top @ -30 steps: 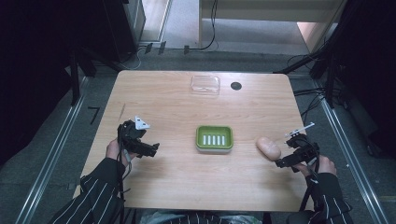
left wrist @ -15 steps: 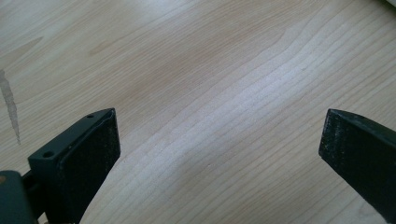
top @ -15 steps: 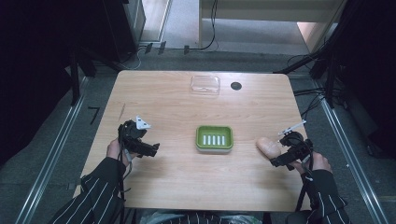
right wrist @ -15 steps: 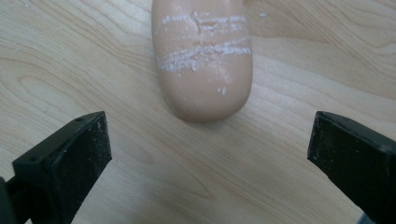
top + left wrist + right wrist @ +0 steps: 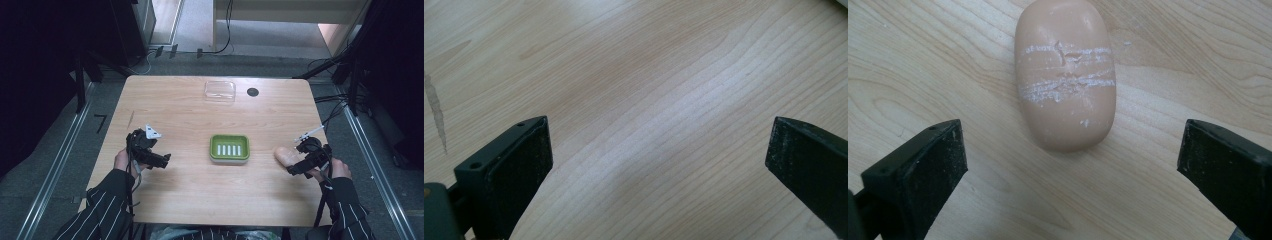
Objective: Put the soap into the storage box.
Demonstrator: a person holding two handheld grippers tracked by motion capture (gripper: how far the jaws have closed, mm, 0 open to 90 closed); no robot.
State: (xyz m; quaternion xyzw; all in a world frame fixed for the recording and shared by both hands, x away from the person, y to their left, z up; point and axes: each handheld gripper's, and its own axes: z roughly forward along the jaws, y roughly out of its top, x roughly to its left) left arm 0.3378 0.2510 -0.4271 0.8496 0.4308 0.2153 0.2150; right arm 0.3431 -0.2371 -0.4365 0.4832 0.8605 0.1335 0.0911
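Right hand-held gripper [image 5: 1070, 165] wide open just before the peach soap [image 5: 1065, 75] on the tabletop [image 5: 175, 115], left hand-held gripper [image 5: 659, 165] open over bare wood, green soap dish [image 5: 229, 148] between them

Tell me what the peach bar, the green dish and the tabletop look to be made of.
Peach bar: probably soap, matte and waxy, with white scrape lines and crumbs across its top. Green dish: seemingly moulded plastic, smooth, one even colour, with pale slots in its floor. Tabletop: light wood or wood-look laminate, since grain lines run along it; the pictures cannot settle which.
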